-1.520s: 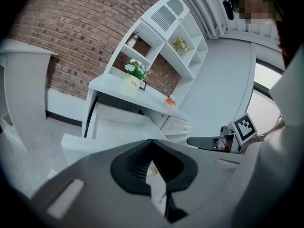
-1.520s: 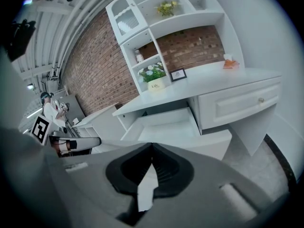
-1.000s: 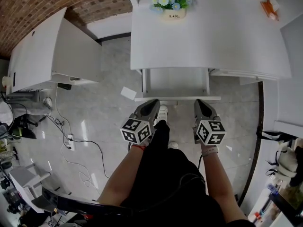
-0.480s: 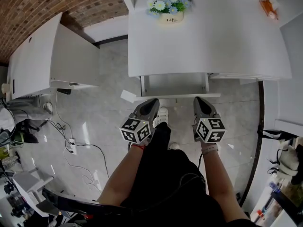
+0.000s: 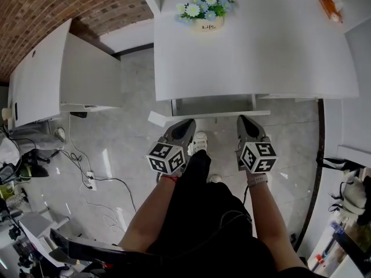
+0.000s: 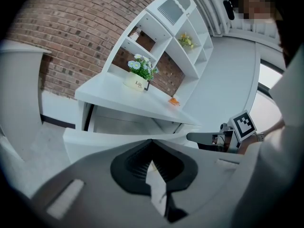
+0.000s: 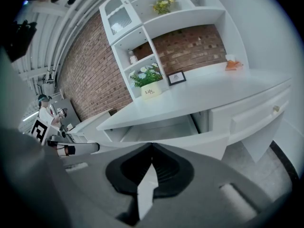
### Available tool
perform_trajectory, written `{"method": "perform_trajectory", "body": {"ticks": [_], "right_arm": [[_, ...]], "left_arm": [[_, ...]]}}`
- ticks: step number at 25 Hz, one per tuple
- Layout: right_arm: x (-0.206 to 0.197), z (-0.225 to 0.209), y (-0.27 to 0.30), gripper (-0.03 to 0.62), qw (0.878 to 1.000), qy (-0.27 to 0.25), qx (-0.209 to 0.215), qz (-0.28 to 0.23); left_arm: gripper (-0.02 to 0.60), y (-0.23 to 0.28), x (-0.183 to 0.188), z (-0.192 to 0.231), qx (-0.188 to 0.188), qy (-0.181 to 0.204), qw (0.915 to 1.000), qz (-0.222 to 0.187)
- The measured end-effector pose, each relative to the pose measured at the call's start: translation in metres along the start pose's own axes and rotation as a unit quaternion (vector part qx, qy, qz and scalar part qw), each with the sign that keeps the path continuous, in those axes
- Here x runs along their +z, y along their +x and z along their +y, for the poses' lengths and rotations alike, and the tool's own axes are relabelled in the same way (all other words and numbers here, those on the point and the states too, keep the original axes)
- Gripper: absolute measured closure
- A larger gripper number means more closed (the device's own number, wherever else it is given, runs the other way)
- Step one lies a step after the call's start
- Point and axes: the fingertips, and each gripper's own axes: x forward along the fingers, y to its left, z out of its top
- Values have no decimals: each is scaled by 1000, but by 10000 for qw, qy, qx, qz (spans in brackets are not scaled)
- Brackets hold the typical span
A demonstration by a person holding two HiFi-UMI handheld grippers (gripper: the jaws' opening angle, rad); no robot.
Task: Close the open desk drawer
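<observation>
Left tool [image 5: 188,123] and right tool [image 5: 242,119] touch the slightly open drawer [image 5: 215,114].

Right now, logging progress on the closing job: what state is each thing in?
desk drawer: partly open, a strip of interior showing.
left gripper: shut, empty, tips at the drawer front.
right gripper: shut, empty, tips at the drawer front.
side drawer: closed.
flower pot: upright.

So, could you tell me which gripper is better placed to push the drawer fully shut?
Right, marginally: the right gripper points squarely at the drawer front, while the left gripper sits at a slant to it. Both are shut, with their tips at the front, so either could probably push.
</observation>
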Motion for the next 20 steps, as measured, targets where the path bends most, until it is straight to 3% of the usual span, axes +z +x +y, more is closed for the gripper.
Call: {"method": "perform_trajectory", "body": {"ticks": [20], "right_arm": [[26, -10, 34, 592, 9997, 168, -140, -149]], "left_arm": [[580, 30, 21, 20, -147, 16, 9998, 145]]}}
